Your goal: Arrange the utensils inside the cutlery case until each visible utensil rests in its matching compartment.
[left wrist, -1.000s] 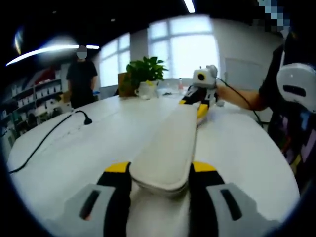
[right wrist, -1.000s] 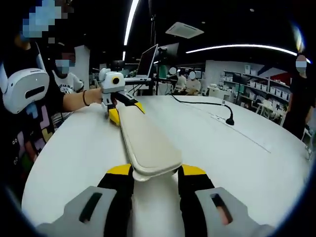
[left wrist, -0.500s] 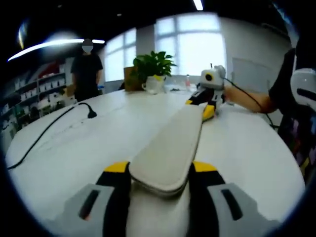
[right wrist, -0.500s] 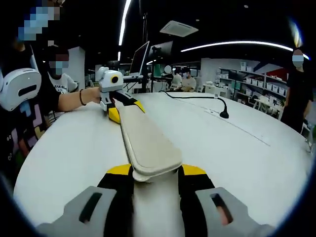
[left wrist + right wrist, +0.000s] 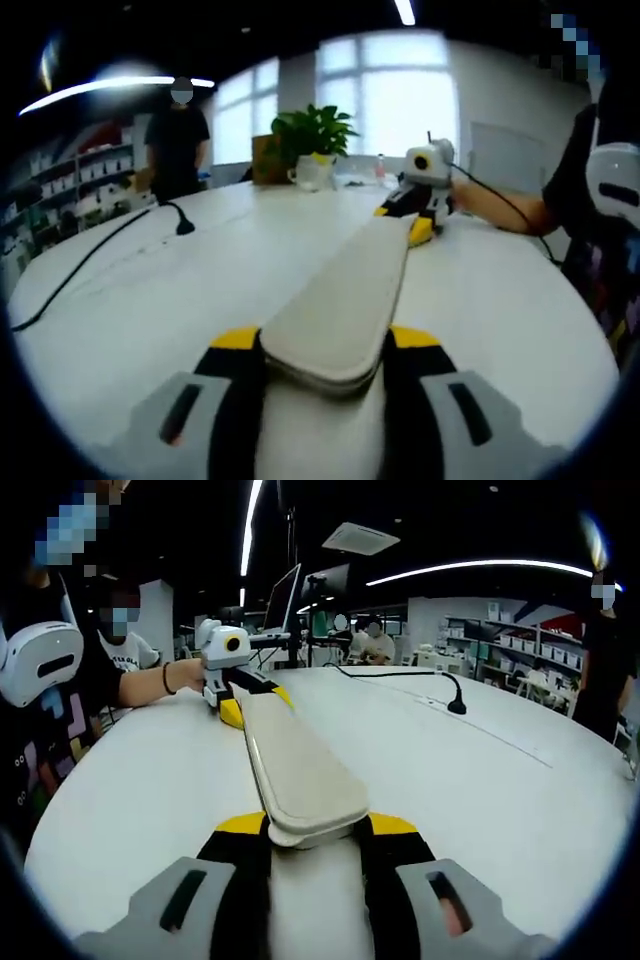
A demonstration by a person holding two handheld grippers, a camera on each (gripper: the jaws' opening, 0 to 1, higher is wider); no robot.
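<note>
A long beige cutlery case (image 5: pixel 345 300) with its lid closed is held above the white table (image 5: pixel 150 290), one gripper at each end. In the left gripper view my left gripper (image 5: pixel 322 350) is shut on the near end, and my right gripper (image 5: pixel 412 222) clamps the far end. In the right gripper view the same case (image 5: pixel 295 765) runs away from my right gripper (image 5: pixel 315 832), shut on its near end, to my left gripper (image 5: pixel 240 702) at the far end. No utensils show; the inside of the case is hidden.
A black cable with a plug (image 5: pixel 183 228) lies across the table on the left. A potted plant (image 5: pixel 312 150) stands at the far edge. A person (image 5: pixel 178 140) stands beyond the table. A laptop (image 5: pixel 295 605) sits behind the far end.
Both views have shifted slightly with the hands; the case stays held at both ends in the same grip.
</note>
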